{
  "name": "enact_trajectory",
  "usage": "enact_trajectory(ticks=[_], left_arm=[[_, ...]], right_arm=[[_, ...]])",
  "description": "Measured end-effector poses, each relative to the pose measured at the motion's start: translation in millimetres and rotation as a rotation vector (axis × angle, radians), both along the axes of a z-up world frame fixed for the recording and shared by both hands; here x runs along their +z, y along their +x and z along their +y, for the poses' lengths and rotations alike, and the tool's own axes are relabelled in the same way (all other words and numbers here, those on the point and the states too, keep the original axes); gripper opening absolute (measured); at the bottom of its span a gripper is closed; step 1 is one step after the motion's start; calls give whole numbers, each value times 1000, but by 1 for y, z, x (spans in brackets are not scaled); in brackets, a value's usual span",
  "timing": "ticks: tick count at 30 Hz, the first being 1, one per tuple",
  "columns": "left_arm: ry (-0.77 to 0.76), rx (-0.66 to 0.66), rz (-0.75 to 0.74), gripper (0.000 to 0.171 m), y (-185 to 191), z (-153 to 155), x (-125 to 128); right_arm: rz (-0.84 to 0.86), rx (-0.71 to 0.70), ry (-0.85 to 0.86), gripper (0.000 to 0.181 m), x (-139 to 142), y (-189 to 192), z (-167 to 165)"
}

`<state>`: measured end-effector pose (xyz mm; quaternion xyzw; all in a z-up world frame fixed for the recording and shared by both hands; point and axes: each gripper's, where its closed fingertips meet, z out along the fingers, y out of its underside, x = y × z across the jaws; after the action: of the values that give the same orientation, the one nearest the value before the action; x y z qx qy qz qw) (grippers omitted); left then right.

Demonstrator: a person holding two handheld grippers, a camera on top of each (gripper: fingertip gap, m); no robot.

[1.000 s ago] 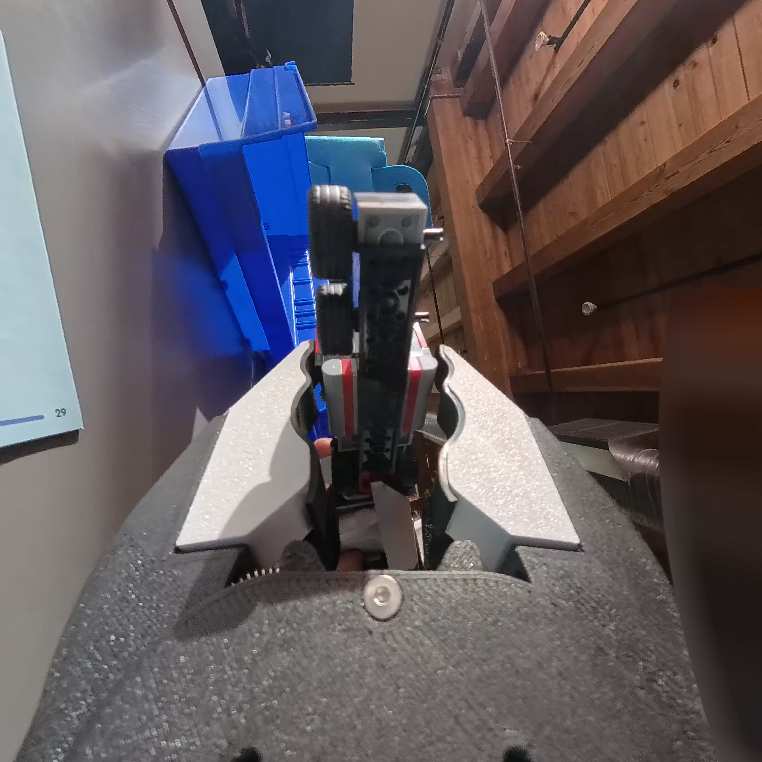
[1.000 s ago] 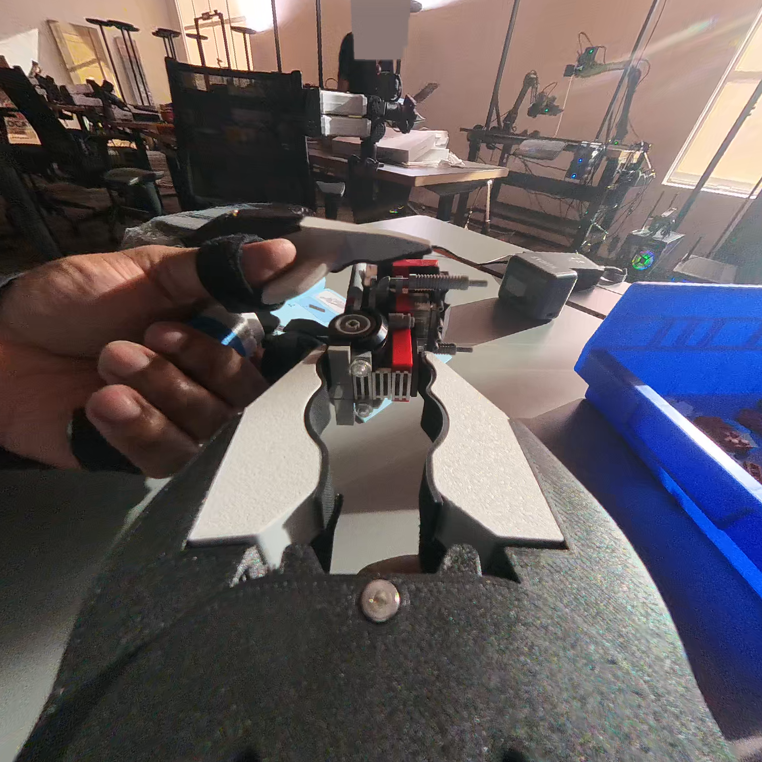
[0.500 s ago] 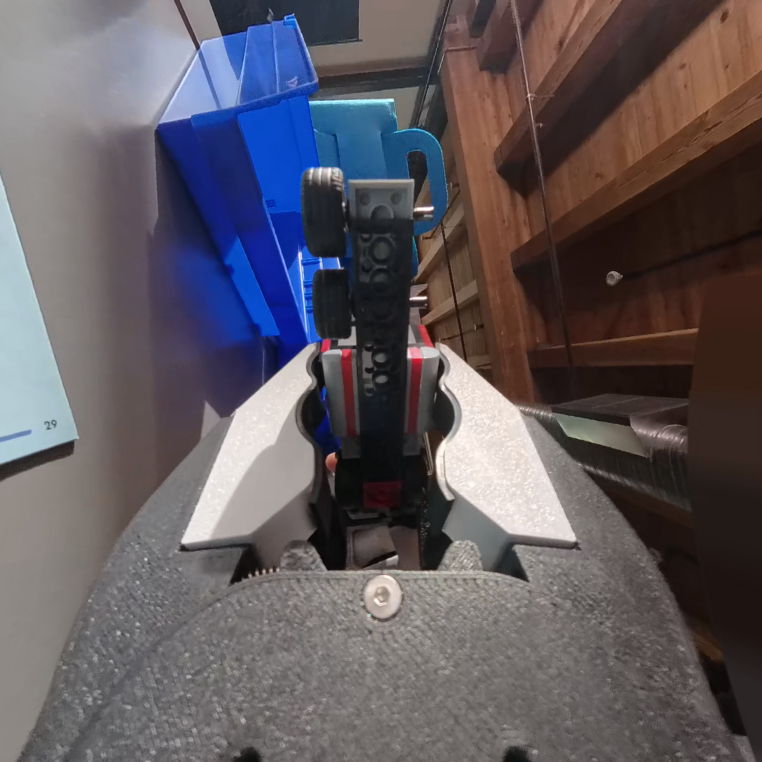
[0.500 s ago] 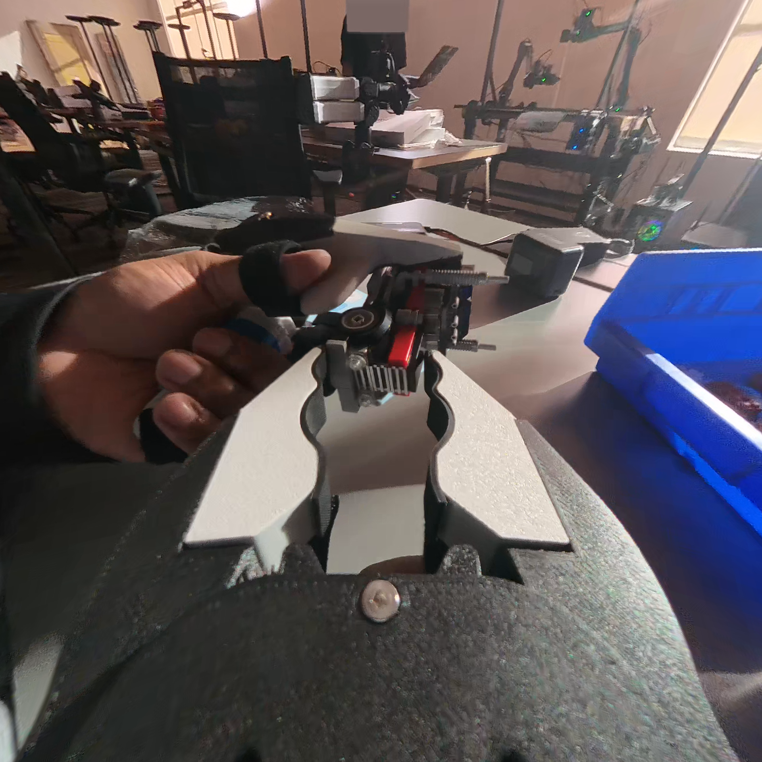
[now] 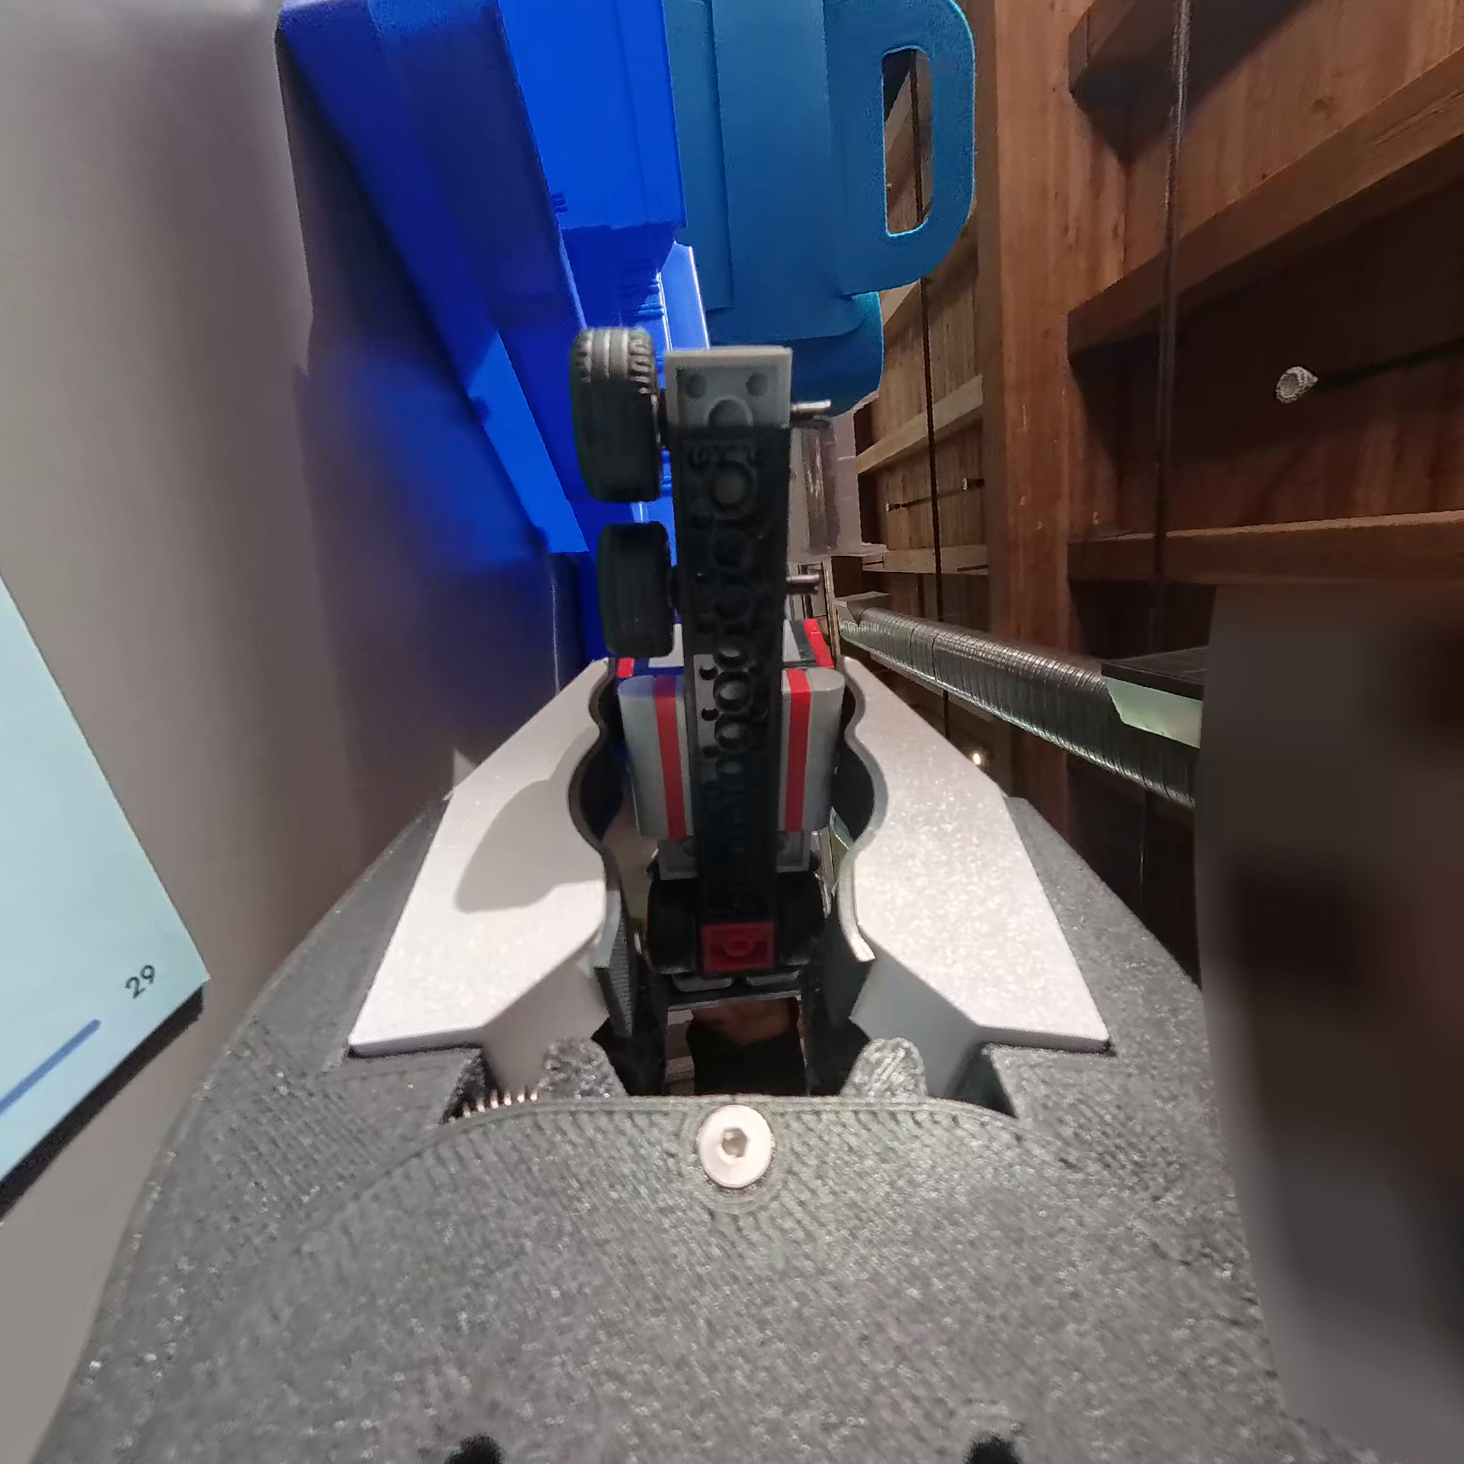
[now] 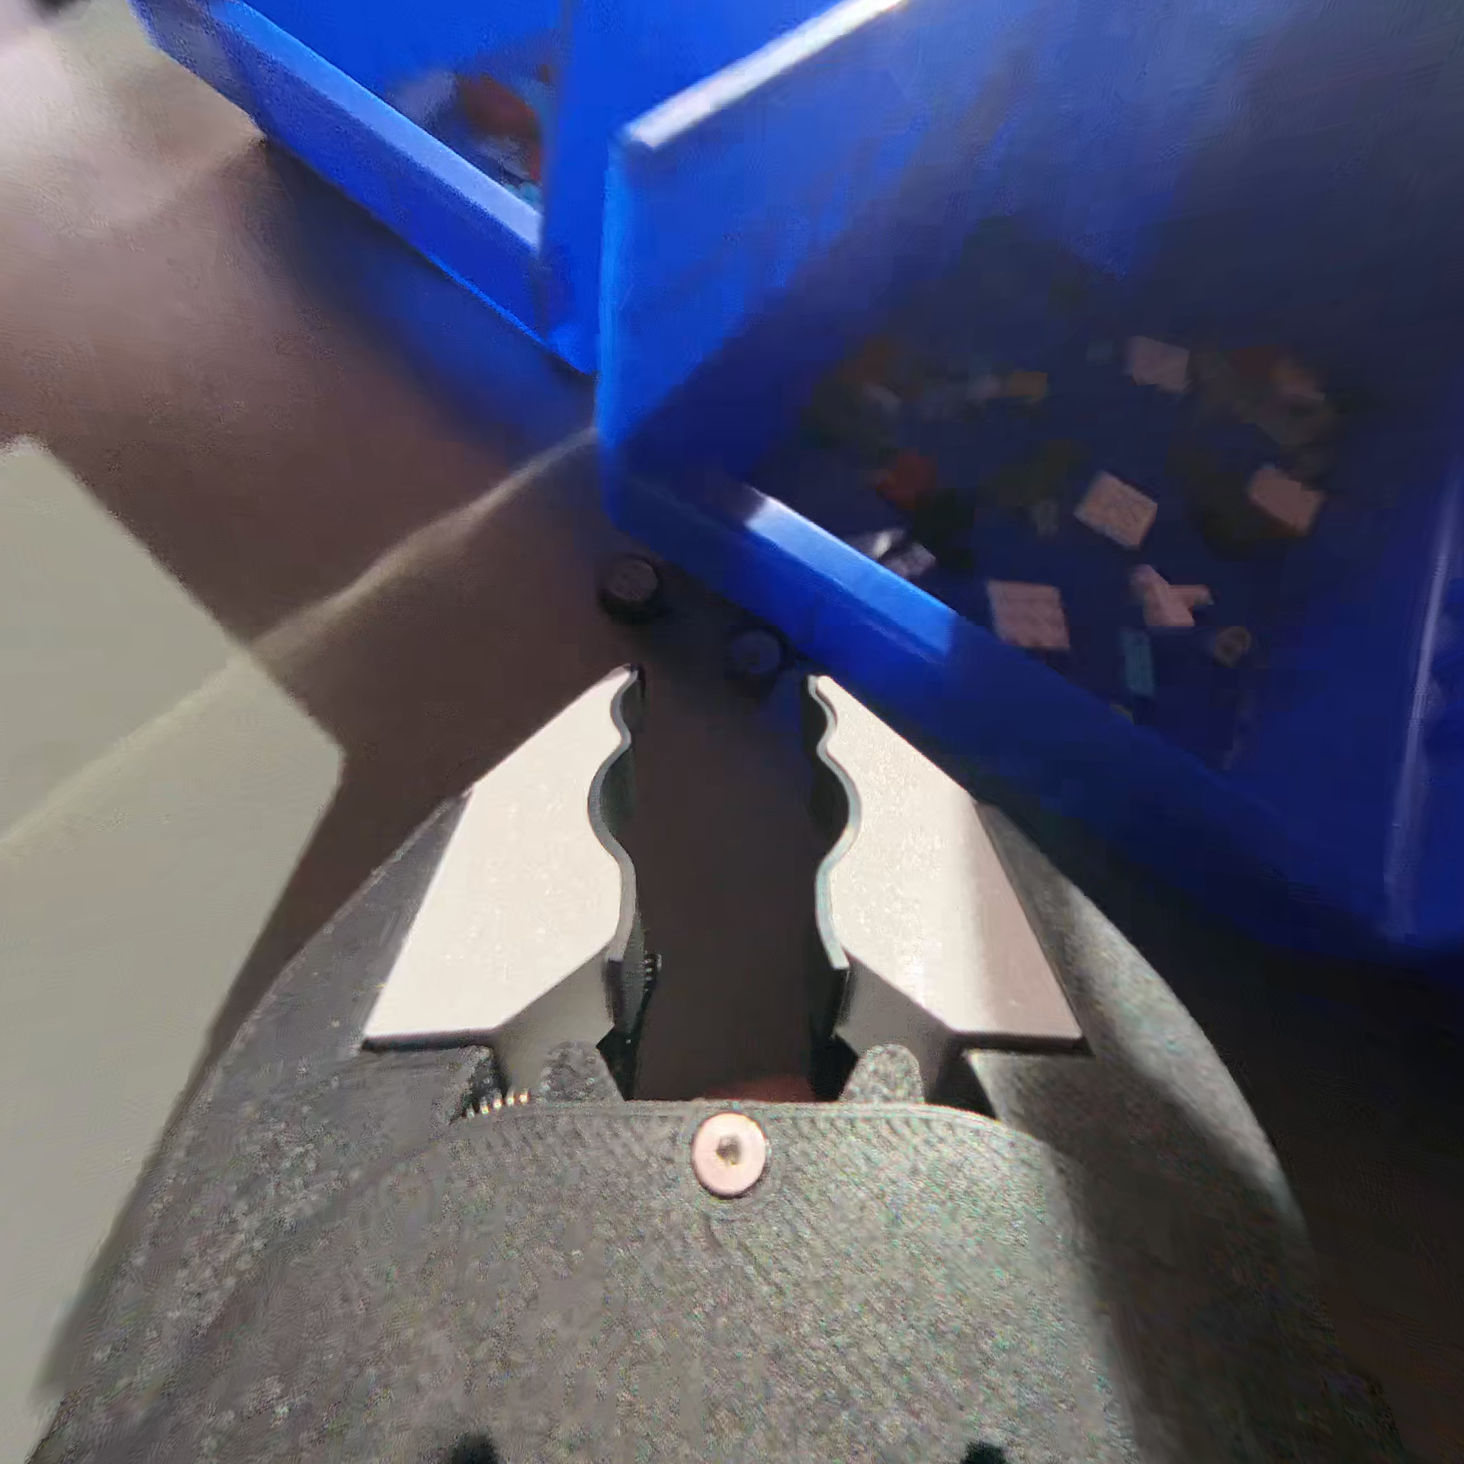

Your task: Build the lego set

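A pale blue page [image 5: 71,911] bears one small dark printed number near its lower corner (just above a blue line [image 5: 47,1061]). Nothing else is legible.

My right gripper [image 6: 721,689] has its jaws parted with bare dark tabletop [image 6: 412,681] between them. Just ahead, two small black round pieces [image 6: 630,586] lie on that surface, one touching the corner of the big blue plastic bin [image 6: 792,277] that walls off the right. Leftward the table is free. My left gripper [image 5: 725,713] is filled by the grey, red-striped lego vehicle [image 5: 733,634]; blue bins [image 5: 444,238] crowd its left, wooden shelving [image 5: 1188,238] its right.
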<state>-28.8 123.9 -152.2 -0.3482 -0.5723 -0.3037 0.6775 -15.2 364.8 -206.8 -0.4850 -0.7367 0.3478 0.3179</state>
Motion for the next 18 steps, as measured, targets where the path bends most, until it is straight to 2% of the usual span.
enact_trajectory(ticks=[4, 8, 10, 12, 15, 18], left_arm=[[2, -5, -7, 53, -2, 7, -3], [4, -6, -12, 53, -1, 10, -3], [-7, -8, -13, 53, 1, 9, -4], [-29, -14, -13, 53, 3, 7, -6], [-62, -46, -19, 53, 7, 6, -11], [-92, -108, -18, 53, 13, 8, -15]], right_arm=[[-58, -49, 35, 37, -10, -6, 11], [-126, 2, 72, 30, -22, -15, 2], [-127, 16, 92, 20, -23, -19, 0], [-123, 30, 106, 20, -23, -20, -2], [-104, 99, 107, 20, -21, -18, -15], [-66, 272, 27, 21, -10, -8, -55]])
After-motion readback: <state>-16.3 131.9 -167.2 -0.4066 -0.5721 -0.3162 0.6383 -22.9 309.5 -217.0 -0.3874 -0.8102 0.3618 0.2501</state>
